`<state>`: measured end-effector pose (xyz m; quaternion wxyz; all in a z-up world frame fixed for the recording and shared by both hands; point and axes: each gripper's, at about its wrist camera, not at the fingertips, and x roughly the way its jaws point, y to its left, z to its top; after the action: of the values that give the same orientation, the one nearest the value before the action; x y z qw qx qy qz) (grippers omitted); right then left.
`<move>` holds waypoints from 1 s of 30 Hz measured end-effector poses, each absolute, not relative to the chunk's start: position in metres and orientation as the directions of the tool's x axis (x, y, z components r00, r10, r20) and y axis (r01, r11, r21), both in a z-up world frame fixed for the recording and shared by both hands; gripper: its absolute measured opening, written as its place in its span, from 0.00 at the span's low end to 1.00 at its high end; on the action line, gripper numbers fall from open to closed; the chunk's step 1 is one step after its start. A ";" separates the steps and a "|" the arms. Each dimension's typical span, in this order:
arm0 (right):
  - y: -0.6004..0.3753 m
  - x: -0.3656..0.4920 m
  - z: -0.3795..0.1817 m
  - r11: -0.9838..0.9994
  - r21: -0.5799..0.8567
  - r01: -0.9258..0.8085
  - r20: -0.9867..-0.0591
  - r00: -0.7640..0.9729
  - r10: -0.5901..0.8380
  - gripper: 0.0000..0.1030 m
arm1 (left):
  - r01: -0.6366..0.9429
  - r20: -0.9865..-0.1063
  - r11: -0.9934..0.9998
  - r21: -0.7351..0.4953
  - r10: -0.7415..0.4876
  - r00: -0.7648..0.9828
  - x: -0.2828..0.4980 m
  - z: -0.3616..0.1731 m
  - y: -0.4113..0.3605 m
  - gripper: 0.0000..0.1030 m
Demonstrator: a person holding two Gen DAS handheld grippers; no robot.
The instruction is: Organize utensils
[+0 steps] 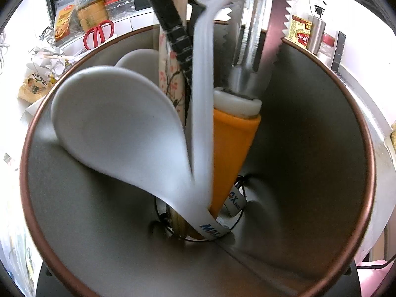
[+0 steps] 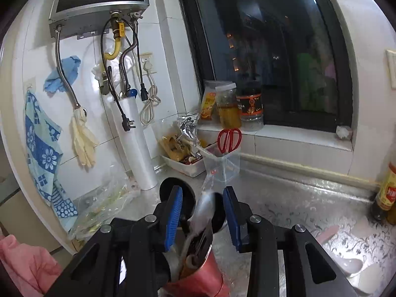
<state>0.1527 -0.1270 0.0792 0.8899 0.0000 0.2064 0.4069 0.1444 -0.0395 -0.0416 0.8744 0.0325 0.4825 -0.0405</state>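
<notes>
**Utensils standing in the holder, right tongs parted above it**

Worktop (image 2: 309, 205) with a silver floral covering runs along a white tiled wall to a dark window (image 2: 272, 49). A water heater (image 2: 99, 5) hangs on the far left wall, hoses and plugs dangling under it, a blue patterned towel (image 2: 42, 153) and pale gloves (image 2: 83, 138) pinned beside it. On the sill I see jars and a bottle; below them red scissors (image 2: 229, 139) stand in a clear box. A sauce bottle (image 2: 386, 193) sits at the far right.

My right tongs (image 2: 203, 212) stand apart with nothing pressed between the blue pads; the red utensil holder (image 2: 198, 279) sits just below them, near me, with a metal spoon (image 2: 206, 208) and other handles poking up between the fingers. A white spoon (image 2: 351, 264) lies on the worktop to the near right.

From the left wrist I look straight down into the holder (image 1: 321, 148), copper-rimmed and grey inside. It carries a broad white ladle (image 1: 111, 123), a second white spoon (image 1: 205, 74), an orange-handled tool (image 1: 235, 148), a black handle (image 1: 170, 24) and a serrated blade (image 1: 274, 37).

My left tongs are out of view, so I cannot tell whether they grip anything. The tops of most utensils are cut off, and the holder's bottom is shadowed.
</notes>
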 end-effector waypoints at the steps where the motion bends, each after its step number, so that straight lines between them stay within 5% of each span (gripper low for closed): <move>1: -0.128 0.152 0.078 0.669 0.171 -0.723 -0.372 0.581 0.724 0.36 | 0.101 -0.846 0.995 0.018 -0.039 0.531 0.144 -0.041 -0.040 0.87; 14: -0.158 0.143 0.072 0.729 0.195 -0.656 -0.417 0.617 0.667 0.36 | 0.088 -0.846 0.996 0.011 -0.037 0.531 0.146 -0.042 -0.044 0.87; 16: -0.164 0.144 0.070 0.753 0.185 -0.632 -0.436 0.634 0.639 0.43 | 0.084 -0.846 0.996 0.012 -0.034 0.532 0.146 -0.042 -0.044 0.87; 18: -0.172 0.147 0.066 0.788 0.187 -0.587 -0.463 0.655 0.598 0.51 | 0.081 -0.846 0.997 0.011 -0.034 0.531 0.148 -0.043 -0.044 0.87; 30: -0.190 0.164 0.026 0.910 0.123 -0.395 -0.683 0.632 0.367 0.57 | 0.076 -0.850 0.997 0.008 -0.033 0.526 0.155 -0.049 -0.047 0.87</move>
<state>0.1638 -0.1897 0.0262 0.9032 -0.0191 0.3734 0.2110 0.1554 -0.0475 -0.0488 0.8732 0.0218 0.4858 -0.0313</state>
